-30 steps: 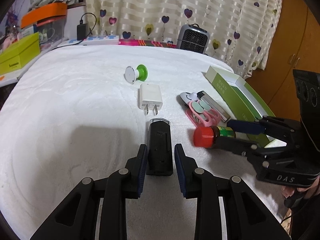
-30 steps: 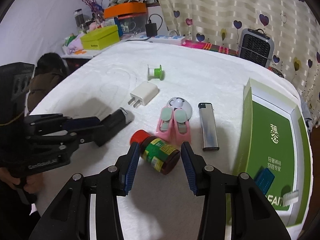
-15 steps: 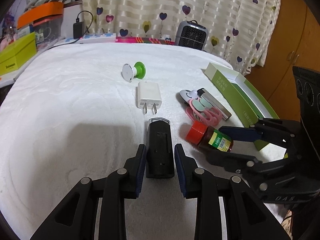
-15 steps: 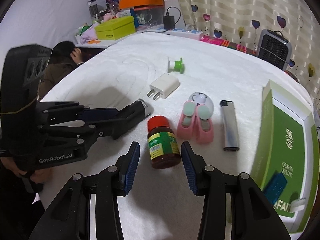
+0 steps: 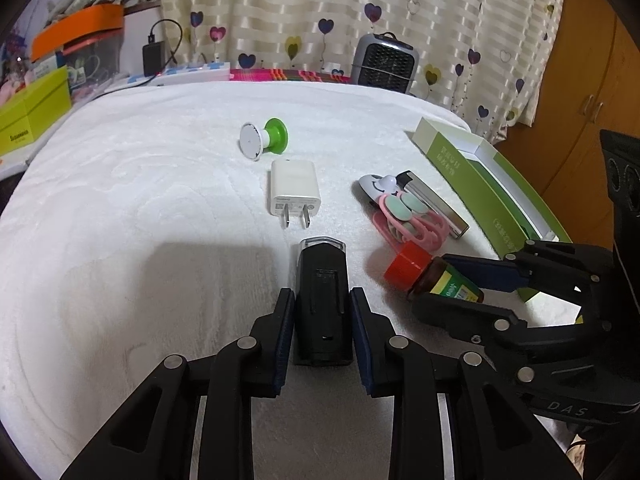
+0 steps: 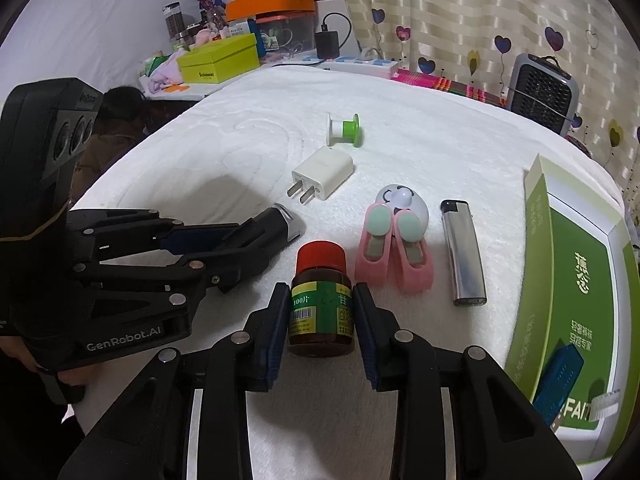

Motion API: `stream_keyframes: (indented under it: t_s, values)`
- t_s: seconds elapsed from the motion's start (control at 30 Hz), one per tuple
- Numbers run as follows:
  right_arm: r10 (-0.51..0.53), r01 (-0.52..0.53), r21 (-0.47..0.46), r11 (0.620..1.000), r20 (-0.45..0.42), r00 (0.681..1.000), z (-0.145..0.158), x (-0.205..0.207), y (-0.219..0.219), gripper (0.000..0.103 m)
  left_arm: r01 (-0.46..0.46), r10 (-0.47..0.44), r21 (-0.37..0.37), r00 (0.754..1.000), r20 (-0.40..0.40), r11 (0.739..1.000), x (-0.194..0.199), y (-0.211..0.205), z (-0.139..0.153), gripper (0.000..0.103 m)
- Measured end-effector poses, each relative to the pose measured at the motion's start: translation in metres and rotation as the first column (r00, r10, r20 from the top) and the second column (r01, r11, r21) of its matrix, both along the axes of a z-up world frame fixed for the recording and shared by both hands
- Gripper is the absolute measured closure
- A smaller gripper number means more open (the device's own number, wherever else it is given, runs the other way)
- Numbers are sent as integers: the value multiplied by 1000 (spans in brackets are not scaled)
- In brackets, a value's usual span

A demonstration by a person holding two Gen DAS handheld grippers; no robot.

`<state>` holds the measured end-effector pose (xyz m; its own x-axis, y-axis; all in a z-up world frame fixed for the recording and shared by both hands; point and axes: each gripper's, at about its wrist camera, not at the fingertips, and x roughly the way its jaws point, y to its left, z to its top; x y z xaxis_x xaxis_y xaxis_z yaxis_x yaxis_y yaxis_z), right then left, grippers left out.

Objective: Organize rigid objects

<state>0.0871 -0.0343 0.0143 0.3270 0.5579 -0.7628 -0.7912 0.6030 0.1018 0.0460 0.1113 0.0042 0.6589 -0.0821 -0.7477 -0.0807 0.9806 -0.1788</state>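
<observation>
The blanket [image 5: 120, 208] is white and fluffy. The curtain [image 5: 400, 8] is cream with pale stripes and little hearts in purple, pink, blue and yellow. The bottle [image 6: 321, 304] is brown with a red cap and a green and yellow label. The plug [image 5: 294, 188] is white. The spool [image 5: 264, 140] is white and green. The lighter [image 6: 464, 252] is shiny silver with a black top. The box [image 6: 576, 288] is green and white.

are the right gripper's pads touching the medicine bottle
Touching. The right wrist view shows both blue pads flush against the medicine bottle label as the jaws close.
</observation>
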Motion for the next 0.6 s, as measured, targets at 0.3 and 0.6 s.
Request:
stream_keyframes:
  t_s: [0.3, 0.6]
  values:
    - [-49, 48, 50, 998, 10, 999, 8, -6, -20, 70, 8, -8, -3, 1000, 28, 1000, -10, -14, 7, 77]
    - [-86, 84, 96, 992, 17, 996, 17, -11, -37, 70, 34, -34, 3, 997, 65, 999, -16, -32, 19, 77]
